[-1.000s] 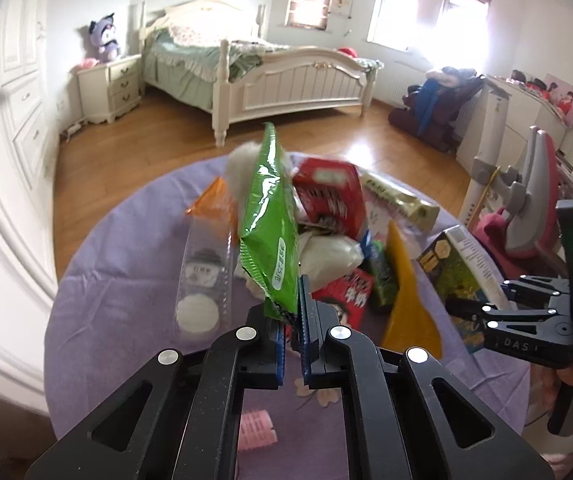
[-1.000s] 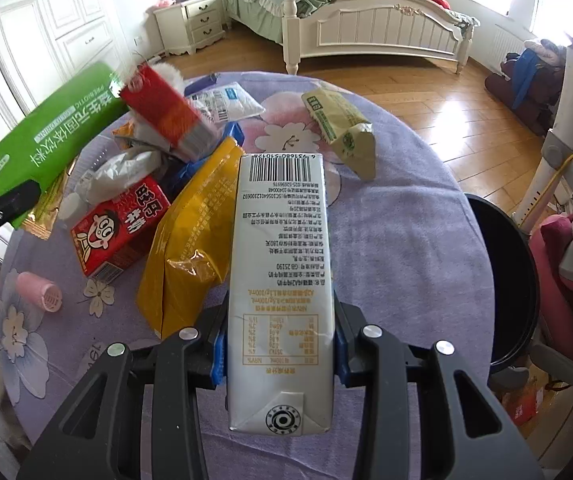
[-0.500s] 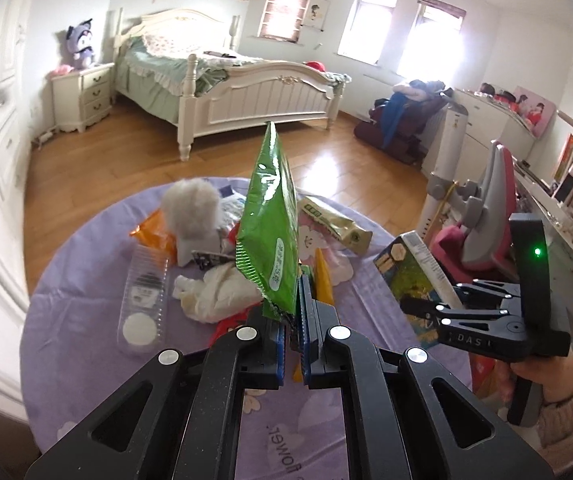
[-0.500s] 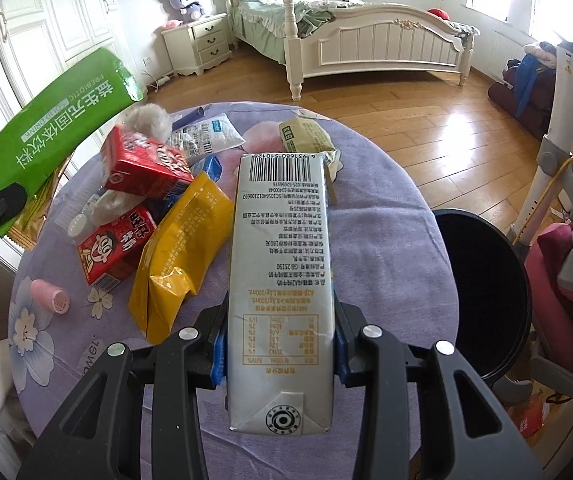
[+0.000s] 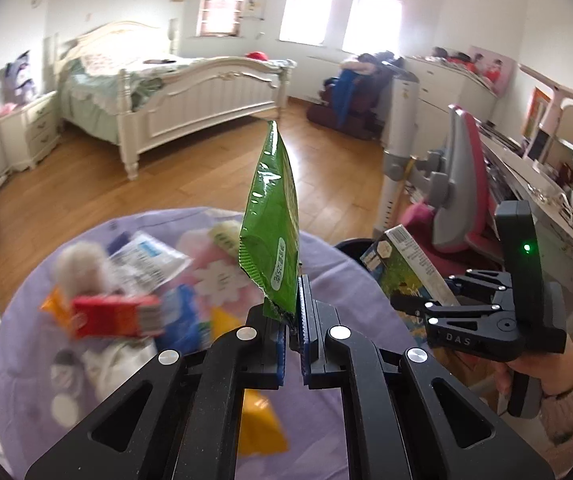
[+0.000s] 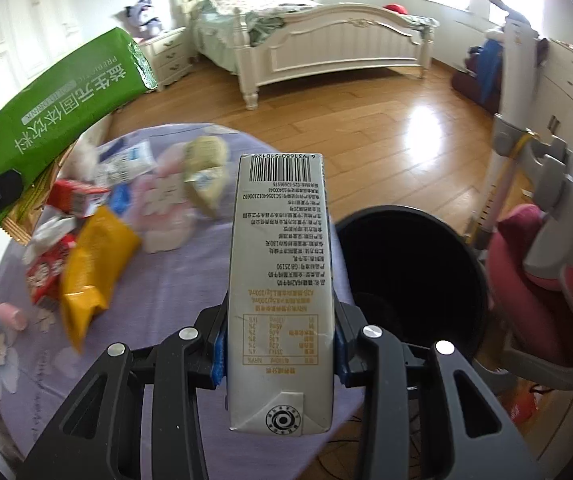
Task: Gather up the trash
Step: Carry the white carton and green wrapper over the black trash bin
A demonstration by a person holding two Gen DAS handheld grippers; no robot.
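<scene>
My left gripper (image 5: 293, 320) is shut on the bottom edge of a green snack packet (image 5: 272, 232), held upright above the round purple-clothed table (image 5: 350, 280). The packet also shows in the right wrist view (image 6: 58, 108). My right gripper (image 6: 280, 344) is shut on a white milk carton (image 6: 280, 272), held near the table's right edge beside the open black bin (image 6: 414, 276). In the left wrist view the carton (image 5: 406, 268) and right gripper (image 5: 402, 304) are at the right, over the bin (image 5: 350, 245).
More trash lies on the table: a yellow bag (image 6: 94, 264), red cartons (image 6: 78, 196), a white-blue wrapper (image 6: 126, 160), a pale packet (image 6: 204, 176), a pink roller (image 6: 8, 314). A pink-grey chair (image 6: 558, 248) stands right of the bin. A bed (image 6: 326, 36) is beyond.
Both grippers have lifted and swung right with their loads. The bin has come into full view beside the carton, and the pile on the table has dropped back to the left.
</scene>
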